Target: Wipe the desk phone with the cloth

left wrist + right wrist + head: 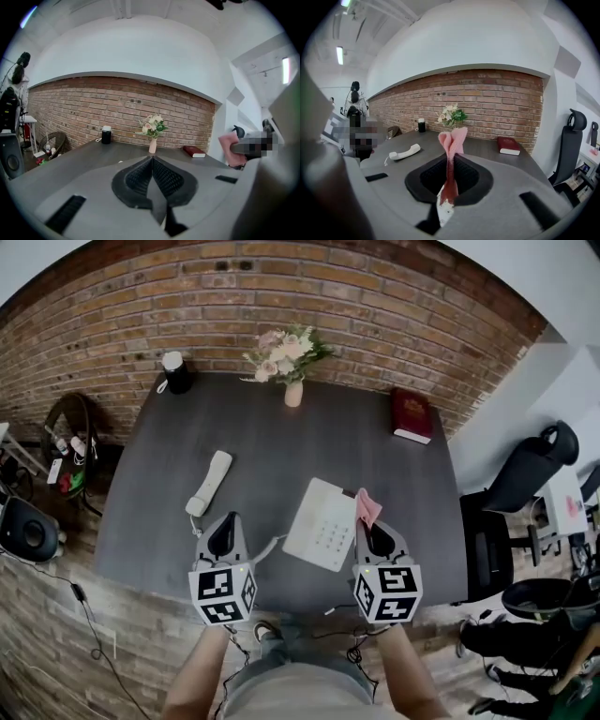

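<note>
The white desk phone base [322, 523] lies on the dark table [281, 446] near its front edge. Its white handset [209, 483] rests off the base to the left, joined by a cord, and shows again as the handset [404, 152] in the right gripper view. My right gripper [365, 521] hovers at the base's right edge, shut on a pink cloth [367, 507] that sticks up from the jaws; the cloth [451, 154] is pinched flat between them. My left gripper [225, 529] is shut and empty, left of the base and below the handset.
At the back of the table stand a vase of flowers [292, 360] and a black-and-white cup [175, 372]. A red book [412, 415] lies back right. A black office chair [525, 474] sits right of the table, and a wicker basket [67, 439] left.
</note>
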The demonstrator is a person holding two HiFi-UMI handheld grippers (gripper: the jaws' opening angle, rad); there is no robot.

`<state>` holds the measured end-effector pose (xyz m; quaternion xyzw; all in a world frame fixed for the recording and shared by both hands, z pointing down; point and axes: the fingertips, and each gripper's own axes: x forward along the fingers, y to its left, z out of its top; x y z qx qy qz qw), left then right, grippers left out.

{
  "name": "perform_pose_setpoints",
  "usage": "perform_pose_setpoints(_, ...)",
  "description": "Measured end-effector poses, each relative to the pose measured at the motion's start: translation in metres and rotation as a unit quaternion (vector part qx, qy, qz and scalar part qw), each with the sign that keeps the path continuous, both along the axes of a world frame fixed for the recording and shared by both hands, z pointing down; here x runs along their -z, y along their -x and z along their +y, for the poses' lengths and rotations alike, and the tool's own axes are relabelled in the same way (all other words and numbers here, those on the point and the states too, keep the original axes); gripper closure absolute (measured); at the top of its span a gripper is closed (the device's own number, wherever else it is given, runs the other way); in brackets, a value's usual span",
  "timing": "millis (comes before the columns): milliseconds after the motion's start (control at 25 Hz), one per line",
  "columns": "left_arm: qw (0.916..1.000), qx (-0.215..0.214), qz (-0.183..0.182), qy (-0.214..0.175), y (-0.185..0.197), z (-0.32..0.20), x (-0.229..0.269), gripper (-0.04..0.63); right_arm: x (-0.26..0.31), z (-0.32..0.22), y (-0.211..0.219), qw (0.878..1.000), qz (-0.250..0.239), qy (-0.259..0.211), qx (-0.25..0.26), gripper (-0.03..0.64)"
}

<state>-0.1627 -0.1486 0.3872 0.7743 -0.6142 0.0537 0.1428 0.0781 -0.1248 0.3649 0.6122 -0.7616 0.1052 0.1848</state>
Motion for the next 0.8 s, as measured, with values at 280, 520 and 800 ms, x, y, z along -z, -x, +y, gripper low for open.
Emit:
perform_pose_setpoints(280,0.9997,0.003,-0.018,0.015,0.006,-0.005,-0.028,0.591,-0.015,-0.017,0.006,0.995,0.09,0.017,0.041,0.598)
perform_pose_setpoints(520,0.9992,0.014,-0.017,0.033,0.016,-0.008,-0.05,0.591,-0.029,-0.034,0.018,0.985,0.145,0.035,0.083,0.598)
perform_pose_setpoints(800,0.9984,0.032,-0.019,0.042,0.034,-0.015,-0.061,0.591,-0.057,-0.051,0.028,0.968,0.204,0.073,0.128,0.598)
